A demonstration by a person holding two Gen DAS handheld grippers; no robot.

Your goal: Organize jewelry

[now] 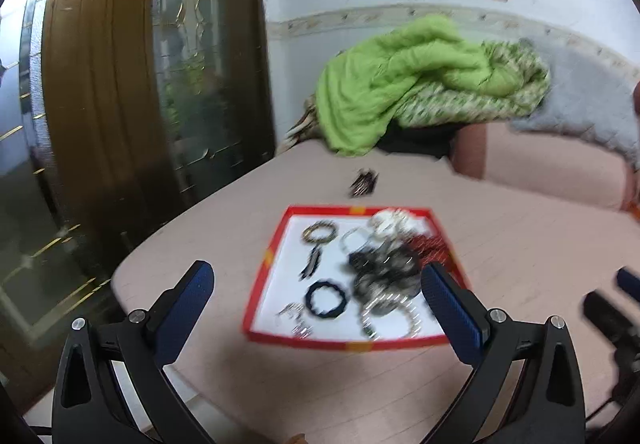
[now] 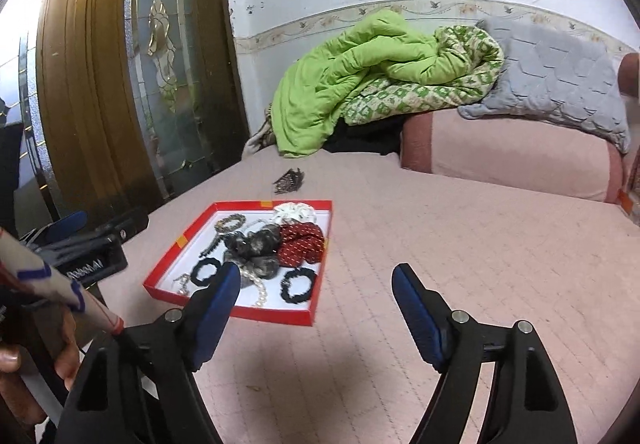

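Observation:
A red tray with a white floor lies on the pink bed. It holds a beaded bracelet, a black scrunchie, a grey-black scrunchie, a red scrunchie, a white scrunchie and a pearl necklace. My left gripper hangs open over the tray's near side, nothing between its fingers. My right gripper is open and empty to the tray's right, above the bedcover. A dark spiky hair piece lies on the bed beyond the tray.
A green quilt and a grey pillow are piled on a pink bolster at the bed's far end. A wooden door with patterned glass stands left. A person's hand shows at the lower left. Bare bedcover spreads right of the tray.

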